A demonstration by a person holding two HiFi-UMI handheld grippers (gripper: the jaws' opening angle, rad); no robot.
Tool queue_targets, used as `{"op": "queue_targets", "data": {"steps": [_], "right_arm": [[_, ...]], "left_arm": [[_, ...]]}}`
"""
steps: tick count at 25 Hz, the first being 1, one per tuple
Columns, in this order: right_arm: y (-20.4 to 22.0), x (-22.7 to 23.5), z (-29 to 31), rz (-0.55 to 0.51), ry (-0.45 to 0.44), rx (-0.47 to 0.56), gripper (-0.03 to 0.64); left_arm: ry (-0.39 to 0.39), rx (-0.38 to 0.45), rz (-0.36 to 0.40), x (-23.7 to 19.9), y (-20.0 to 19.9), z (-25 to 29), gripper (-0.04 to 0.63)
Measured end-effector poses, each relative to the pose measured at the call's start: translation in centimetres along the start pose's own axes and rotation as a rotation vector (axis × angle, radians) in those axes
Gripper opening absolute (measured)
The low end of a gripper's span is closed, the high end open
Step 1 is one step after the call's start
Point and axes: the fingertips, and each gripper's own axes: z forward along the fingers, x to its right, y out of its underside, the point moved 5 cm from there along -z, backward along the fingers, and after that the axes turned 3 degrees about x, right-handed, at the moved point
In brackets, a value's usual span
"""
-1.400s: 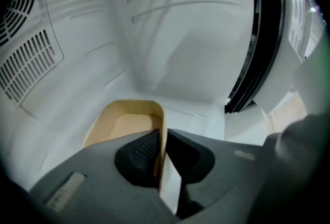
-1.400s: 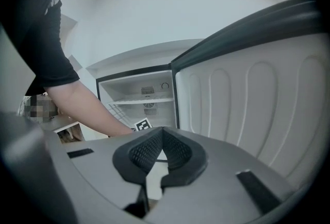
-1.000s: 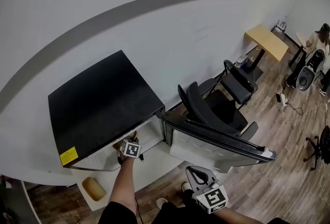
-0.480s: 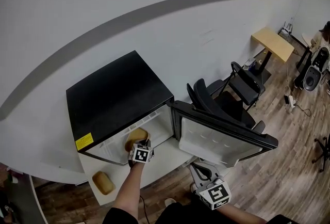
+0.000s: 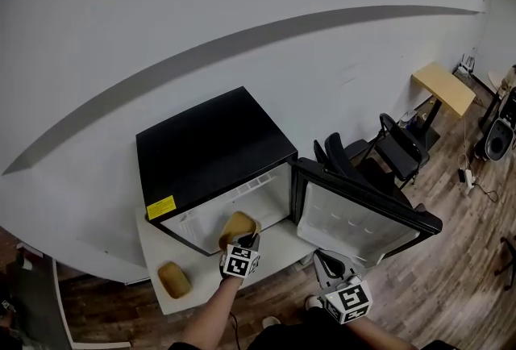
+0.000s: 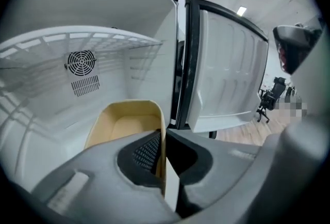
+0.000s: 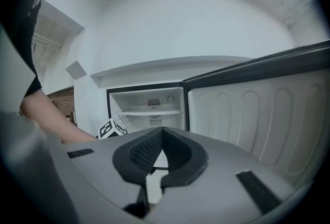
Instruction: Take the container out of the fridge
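Observation:
A black mini fridge [image 5: 211,145] stands on a low white platform [image 5: 278,247], its door [image 5: 364,218] swung open to the right. My left gripper [image 5: 240,261] is shut on the right wall of a tan open container [image 5: 239,226], held at the fridge's mouth. In the left gripper view the container [image 6: 124,124] tilts ahead of the jaws, and the left gripper [image 6: 163,139] pinches its thin wall. My right gripper [image 5: 345,297] hangs low in front of the door. In the right gripper view the right gripper [image 7: 162,134] is shut on nothing and faces the fridge [image 7: 149,107].
A second tan container [image 5: 174,280] lies on the platform left of the fridge. Black chairs [image 5: 397,152] stand behind the open door, with a wooden desk [image 5: 442,87] farther right. A wire shelf [image 6: 77,42] spans the fridge's inside. The floor is wood.
My left gripper has drawn back from inside the fridge with the container, which now shows at the opening. The head view has shifted, so the fridge sits farther right in the picture.

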Motion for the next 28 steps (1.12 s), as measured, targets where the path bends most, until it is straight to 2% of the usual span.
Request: {"op": "queue_targets", "data": {"steps": [4,10,16,20,28], "right_arm": [[0.4,-0.8,0.2,-0.004,-0.022,-0.005,-0.002],[-0.2,-1.9,1.0,-0.006,-0.057,-0.002,-0.001],[-0.4,-2.9,2.3,-0.022,-0.097,-0.008,-0.002],[-0.6,-3.7,3.2,-0.033,-0.134,-0.013,-0.002],[-0.7,-5.7,5.3,-0.055,-0.212,-0.014,-0.002]], "left_arm": [[0.042,0.087,-0.064,1.7,-1.1,-3.3,0.021],[0.041,0.222,-0.081,3.9,-3.2,-8.8,0.021],[-0.033,0.367,-0.161,4.3,-4.8,-14.5,0.021],[-0.057,0.412,-0.173,3.9,-3.8,-17.1,0.021],[-0.204,0.502,-0.304,2.3,-2.1,-23.0,0.021]]}}
